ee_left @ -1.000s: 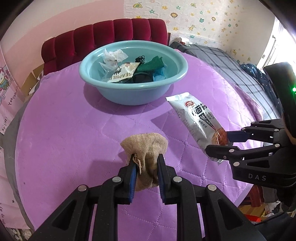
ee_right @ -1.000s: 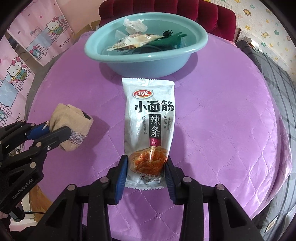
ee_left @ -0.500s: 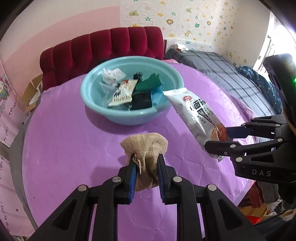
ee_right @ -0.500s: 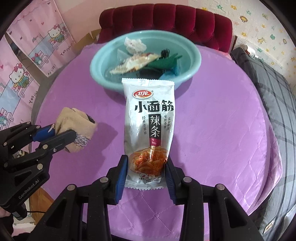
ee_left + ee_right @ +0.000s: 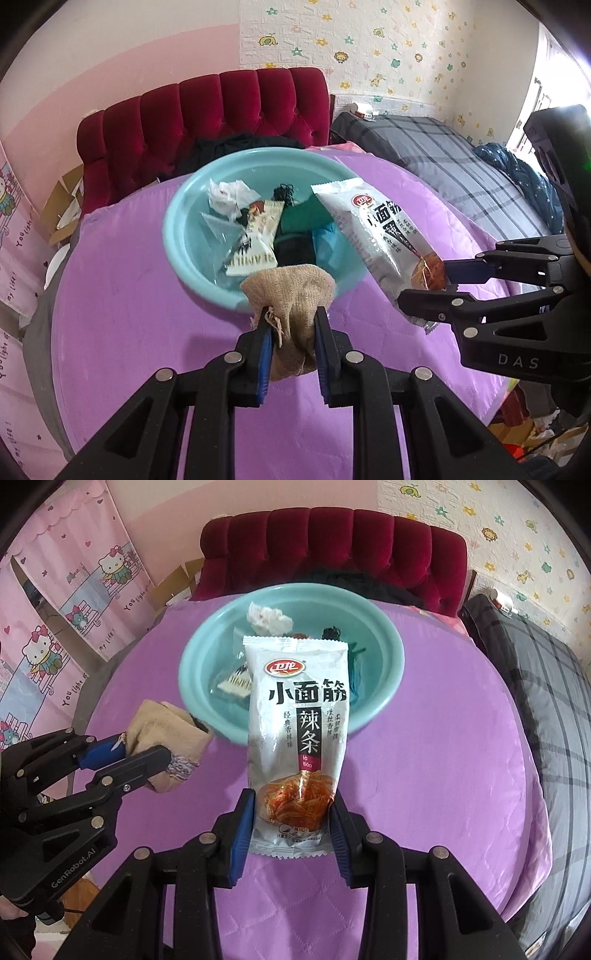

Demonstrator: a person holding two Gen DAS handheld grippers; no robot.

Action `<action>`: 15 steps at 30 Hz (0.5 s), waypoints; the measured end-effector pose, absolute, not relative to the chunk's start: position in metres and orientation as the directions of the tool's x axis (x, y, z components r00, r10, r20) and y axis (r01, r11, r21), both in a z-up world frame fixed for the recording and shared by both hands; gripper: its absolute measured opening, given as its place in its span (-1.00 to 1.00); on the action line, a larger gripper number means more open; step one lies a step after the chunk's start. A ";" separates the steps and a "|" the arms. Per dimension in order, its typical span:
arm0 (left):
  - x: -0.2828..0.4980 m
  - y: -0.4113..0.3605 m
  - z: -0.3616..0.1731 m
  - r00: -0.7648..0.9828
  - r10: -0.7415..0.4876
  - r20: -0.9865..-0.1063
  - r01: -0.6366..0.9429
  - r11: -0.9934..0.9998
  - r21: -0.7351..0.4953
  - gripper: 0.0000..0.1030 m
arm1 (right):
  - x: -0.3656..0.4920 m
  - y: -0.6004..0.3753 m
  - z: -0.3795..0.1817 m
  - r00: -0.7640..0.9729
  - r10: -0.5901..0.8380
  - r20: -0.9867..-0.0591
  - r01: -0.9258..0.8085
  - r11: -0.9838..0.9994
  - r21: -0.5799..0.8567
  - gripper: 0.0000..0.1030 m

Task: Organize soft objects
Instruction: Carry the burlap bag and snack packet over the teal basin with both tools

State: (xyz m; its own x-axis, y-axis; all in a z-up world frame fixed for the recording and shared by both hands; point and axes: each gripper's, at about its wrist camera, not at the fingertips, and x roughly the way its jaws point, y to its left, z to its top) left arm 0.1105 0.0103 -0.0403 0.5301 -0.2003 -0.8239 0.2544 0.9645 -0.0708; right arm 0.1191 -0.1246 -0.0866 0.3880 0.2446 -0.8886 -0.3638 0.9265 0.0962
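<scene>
My left gripper (image 5: 293,317) is shut on a small burlap pouch (image 5: 291,295), held in the air just short of the near rim of a light blue basin (image 5: 192,266). My right gripper (image 5: 293,805) is shut on the lower end of a white snack packet (image 5: 295,716) with Chinese print, whose top reaches over the basin (image 5: 388,686). From the left wrist, the packet (image 5: 376,229) and right gripper (image 5: 439,280) are at the right; from the right wrist, the pouch (image 5: 166,738) and left gripper (image 5: 147,747) sit at the left. The basin holds crumpled white plastic (image 5: 229,194), a snack pack (image 5: 258,240) and green cloth (image 5: 303,218).
The basin stands on a round table under a purple quilted cover (image 5: 129,314). Behind it is a red tufted sofa back (image 5: 207,110), to the right a bed with a grey plaid cover (image 5: 443,155). Pink cartoon curtains (image 5: 55,609) hang at the left.
Both grippers have risen and moved toward the basin with their loads. The pouch and the packet, earlier over the purple cover, now overlap the basin.
</scene>
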 end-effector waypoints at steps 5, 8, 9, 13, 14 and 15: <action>0.134 0.012 -0.042 0.529 -0.198 -0.825 0.259 0.964 -0.065 -0.57 | 0.146 -0.119 -0.086 0.387 0.240 -0.890 -0.365 0.927 0.091 -0.19; 0.150 0.014 -0.043 0.529 -0.202 -0.824 0.255 0.964 -0.073 -0.57 | 0.163 -0.117 -0.084 0.388 0.241 -0.889 -0.364 0.927 0.093 -0.19; 0.155 0.016 -0.044 0.529 -0.198 -0.825 0.253 0.965 -0.070 -0.57 | 0.169 -0.116 -0.084 0.387 0.243 -0.890 -0.363 0.927 0.095 -0.19; 0.173 0.019 -0.048 0.523 -0.203 -0.828 0.250 0.965 -0.079 -0.57 | 0.192 -0.114 -0.086 0.383 0.237 -0.893 -0.362 0.928 0.091 -0.19; 0.177 0.019 -0.048 0.523 -0.201 -0.828 0.251 0.965 -0.076 -0.57 | 0.199 -0.113 -0.087 0.384 0.235 -0.893 -0.360 0.928 0.090 -0.19; 0.181 0.020 -0.049 0.524 -0.202 -0.827 0.254 0.964 -0.075 -0.57 | 0.205 -0.113 -0.087 0.384 0.235 -0.893 -0.358 0.929 0.090 -0.19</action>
State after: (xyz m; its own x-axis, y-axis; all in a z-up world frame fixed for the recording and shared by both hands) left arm 0.1812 0.0199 -0.0492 0.5239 -0.2021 -0.8275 0.2535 0.9644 -0.0750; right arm 0.2048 -0.1127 -0.0870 0.3838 0.2346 -0.8931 -0.3584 0.9292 0.0900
